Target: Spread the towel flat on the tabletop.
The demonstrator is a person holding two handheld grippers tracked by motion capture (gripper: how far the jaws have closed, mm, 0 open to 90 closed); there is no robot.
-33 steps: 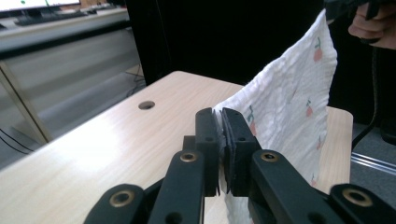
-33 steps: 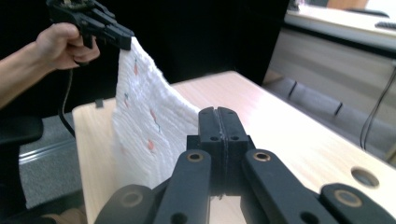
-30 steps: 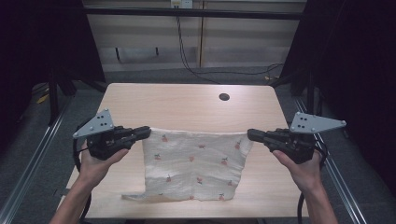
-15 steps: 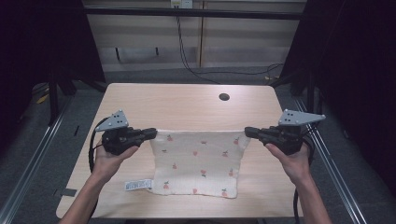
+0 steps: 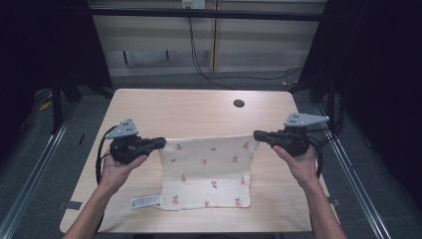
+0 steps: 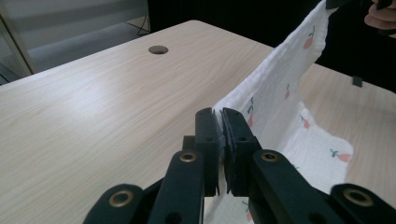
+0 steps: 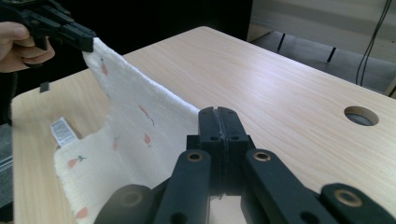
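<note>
Stretching between the two hands, a white cloth (image 5: 206, 172) printed with small red fruit hangs taut along its far edge, lifted off the table (image 5: 199, 107), while its near part lies flat on the wood; the left hand-held gripper (image 5: 158, 143) is clamped on the cloth's far left corner, its jaws pressed together on the fabric in the left gripper view (image 6: 220, 140); the right hand-held gripper (image 5: 259, 134) is clamped on the far right corner, jaws closed tight with the cloth edge running into them in the right gripper view (image 7: 218, 140); a white label (image 5: 145, 201) sticks out at the cloth's near left corner and rests on the table; a round hole (image 5: 239, 103) sits in the table toward the far right, well apart from the cloth; each gripper carries a grey plate (image 5: 123, 129) on top; the person's left hand (image 5: 118, 167) and right hand (image 5: 298, 162) hold the grippers from the near side, at about the same height above the table.
</note>
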